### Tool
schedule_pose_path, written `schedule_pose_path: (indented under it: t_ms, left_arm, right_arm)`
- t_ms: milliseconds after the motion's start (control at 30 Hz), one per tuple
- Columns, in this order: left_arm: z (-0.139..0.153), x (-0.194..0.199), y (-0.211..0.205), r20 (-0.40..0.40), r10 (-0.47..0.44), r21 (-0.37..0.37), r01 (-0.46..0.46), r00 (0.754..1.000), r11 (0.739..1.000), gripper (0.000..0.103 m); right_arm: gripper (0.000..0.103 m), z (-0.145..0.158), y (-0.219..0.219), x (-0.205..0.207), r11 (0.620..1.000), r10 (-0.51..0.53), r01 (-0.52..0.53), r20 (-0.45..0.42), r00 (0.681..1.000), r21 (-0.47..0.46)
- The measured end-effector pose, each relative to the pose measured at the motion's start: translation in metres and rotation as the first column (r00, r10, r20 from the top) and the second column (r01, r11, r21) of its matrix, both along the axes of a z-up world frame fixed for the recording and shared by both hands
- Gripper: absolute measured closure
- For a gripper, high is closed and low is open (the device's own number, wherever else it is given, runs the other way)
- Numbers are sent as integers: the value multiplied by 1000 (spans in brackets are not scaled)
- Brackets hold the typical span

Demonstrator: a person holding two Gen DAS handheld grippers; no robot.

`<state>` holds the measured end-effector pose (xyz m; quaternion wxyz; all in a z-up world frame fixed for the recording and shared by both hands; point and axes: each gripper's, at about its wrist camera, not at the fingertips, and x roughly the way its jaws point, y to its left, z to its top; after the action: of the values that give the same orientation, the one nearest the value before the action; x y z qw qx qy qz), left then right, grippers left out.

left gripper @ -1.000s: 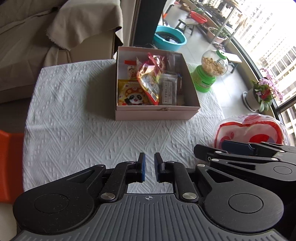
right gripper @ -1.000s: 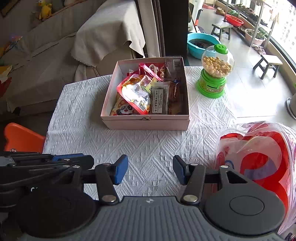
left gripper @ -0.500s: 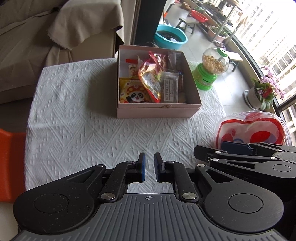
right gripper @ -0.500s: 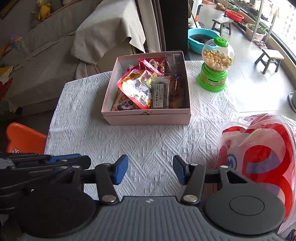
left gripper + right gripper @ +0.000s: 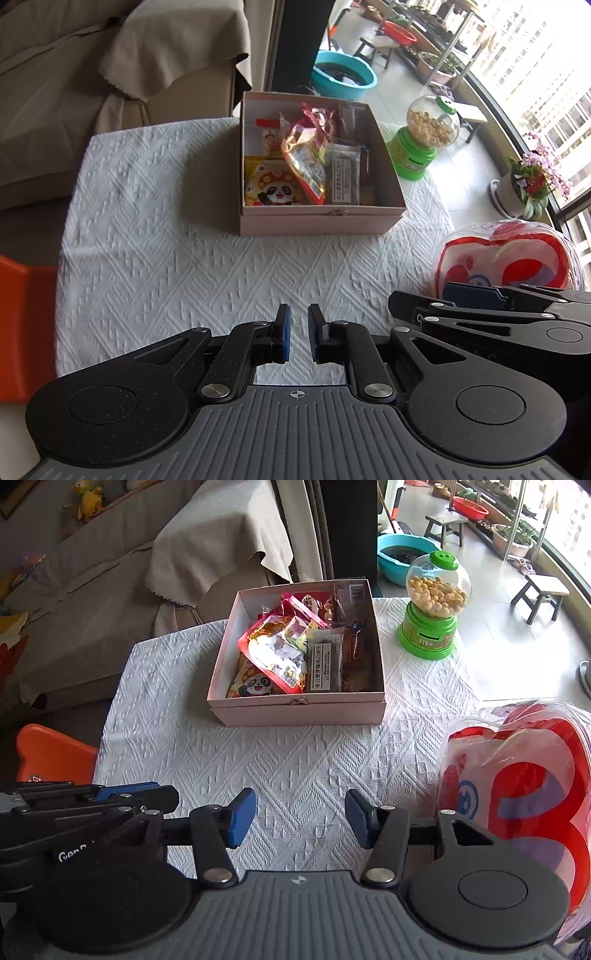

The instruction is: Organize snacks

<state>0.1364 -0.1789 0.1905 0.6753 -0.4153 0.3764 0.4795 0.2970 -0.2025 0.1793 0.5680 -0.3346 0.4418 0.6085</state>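
A pink cardboard box [image 5: 317, 220] [image 5: 299, 712] stands at the far middle of the white-clothed table [image 5: 155, 236] [image 5: 295, 768], filled with several snack packets, a yellow panda packet [image 5: 271, 188] [image 5: 251, 688] at its near left. My left gripper [image 5: 297, 334] hovers over the near table, fingers almost together with a narrow gap, holding nothing. My right gripper [image 5: 300, 818] is open and empty beside it. A red-and-white plastic bag [image 5: 506, 258] [image 5: 517, 775] lies at the right.
A green candy dispenser with yellow balls [image 5: 428, 140] [image 5: 432, 609] stands right of the box. An orange chair [image 5: 18, 317] [image 5: 51, 755] is at the left table edge. A covered sofa [image 5: 110, 576] lies behind the table. A teal basin [image 5: 343, 77] sits on the floor beyond.
Both grippers have drawn back slightly toward the near edge, so the box appears a little farther away. Finger openings are unchanged.
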Motion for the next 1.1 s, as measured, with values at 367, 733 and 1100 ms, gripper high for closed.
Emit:
schedule_pose_path:
  t_ms: [367, 733, 1100]
  left_arm:
    - [1, -3, -3, 9, 10, 1, -10, 1000, 1000, 89]
    - [0, -2, -4, 7, 4, -3, -4, 1000, 1000, 89]
    - [1, 1, -9, 17, -35, 28, 35, 999, 999, 90]
  right_arm:
    - [49, 2, -1, -2, 1000, 2, -2, -2, 1000, 4]
    - [49, 3, -3, -3, 1000, 17, -17, -5, 1000, 9]
    - [49, 3, -5, -2, 1000, 19, -19, -1, 1000, 9]
